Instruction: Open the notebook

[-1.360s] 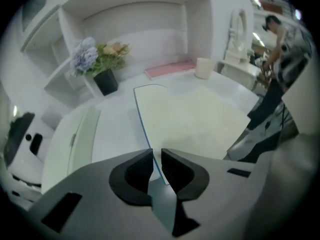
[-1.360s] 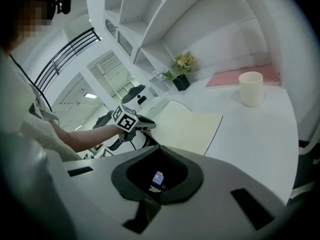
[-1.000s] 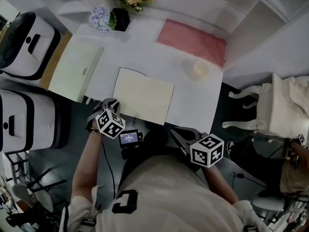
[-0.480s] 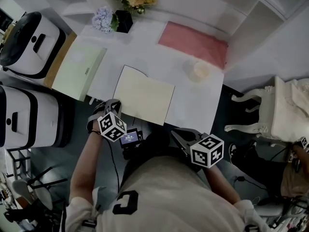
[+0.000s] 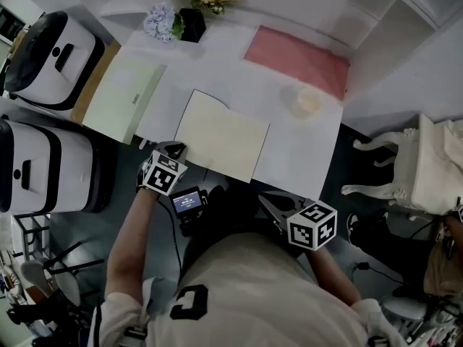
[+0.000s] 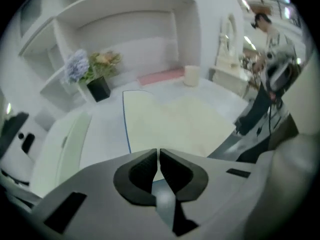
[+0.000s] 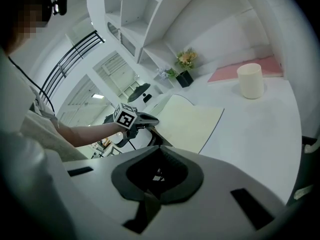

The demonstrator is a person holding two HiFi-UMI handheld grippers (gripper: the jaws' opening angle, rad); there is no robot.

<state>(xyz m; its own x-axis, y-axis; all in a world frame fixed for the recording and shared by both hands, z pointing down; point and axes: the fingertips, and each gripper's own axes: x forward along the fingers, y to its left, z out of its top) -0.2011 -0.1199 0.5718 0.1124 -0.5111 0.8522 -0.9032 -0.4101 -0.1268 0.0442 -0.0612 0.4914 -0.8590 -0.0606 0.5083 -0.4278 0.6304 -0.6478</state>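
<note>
The white tabletop (image 5: 217, 71) takes the upper part of the head view. At its left end lies a pale green pad (image 5: 123, 100). The cream notebook (image 5: 221, 134) lies flat and closed near the front edge of the tabletop, and a thin blue line runs along its left side. A pink mat (image 5: 296, 60) lies at the far right, well apart from the notebook. The left gripper (image 5: 177, 149) is at the near left corner of the notebook. Its tongs are together, and I cannot tell if they pinch the edge of the cover. The right gripper (image 5: 264, 199) hangs off the tabletop, in front of the person, with its tongs also together and nothing between them. A small cream cup (image 5: 309, 101) stands between the notebook and the mat.
</note>
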